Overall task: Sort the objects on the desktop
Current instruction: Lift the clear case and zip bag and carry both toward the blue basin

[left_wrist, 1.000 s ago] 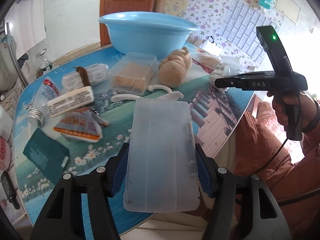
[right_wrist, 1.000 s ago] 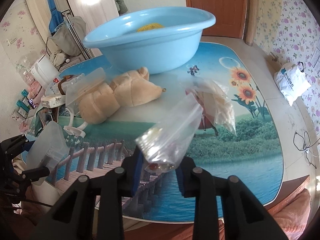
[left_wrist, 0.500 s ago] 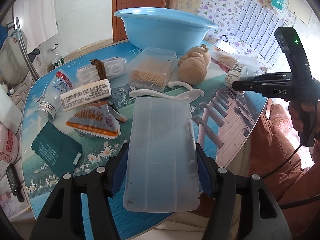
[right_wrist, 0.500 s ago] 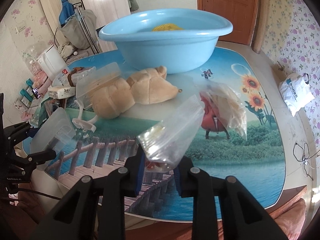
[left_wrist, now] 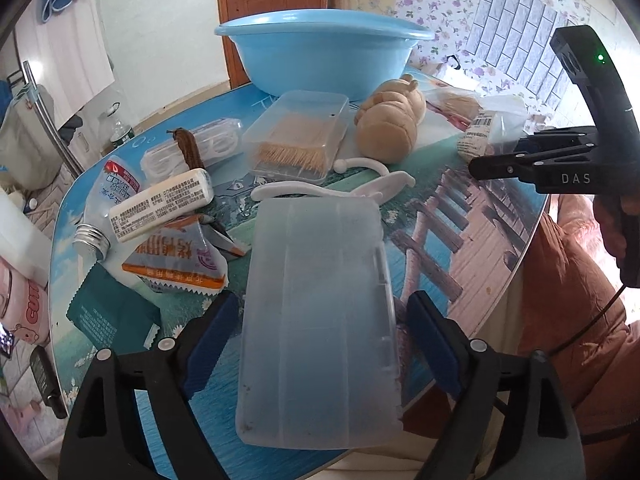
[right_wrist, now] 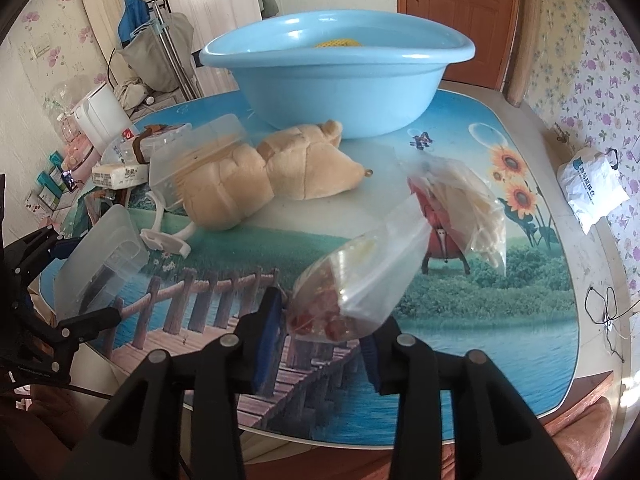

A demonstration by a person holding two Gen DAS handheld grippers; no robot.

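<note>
A translucent plastic box (left_wrist: 316, 320) lies lengthwise at the table's near edge, between the fingers of my left gripper (left_wrist: 320, 304). The jaws are opening and a gap shows on each side of the box. In the right wrist view my right gripper (right_wrist: 322, 320) holds a small clear zip bag (right_wrist: 352, 280) with red bits in its bottom, tilted up over the table. Its jaws are opening, but the blue pads still touch the bag. The right gripper (left_wrist: 500, 164) also shows at the right of the left wrist view.
A blue basin (right_wrist: 340, 80) stands at the back. In front of it lie a tan plush toy (right_wrist: 260, 176), a toothpick box (left_wrist: 296, 140), white plastic hooks (left_wrist: 360, 184), snack packets (left_wrist: 176, 260) and a second clear bag (right_wrist: 464, 208). An orange sleeve (left_wrist: 568, 320) is at the right.
The left jaws have parted from the plastic box, which now rests on the table. The right jaws have widened a little around the zip bag.
</note>
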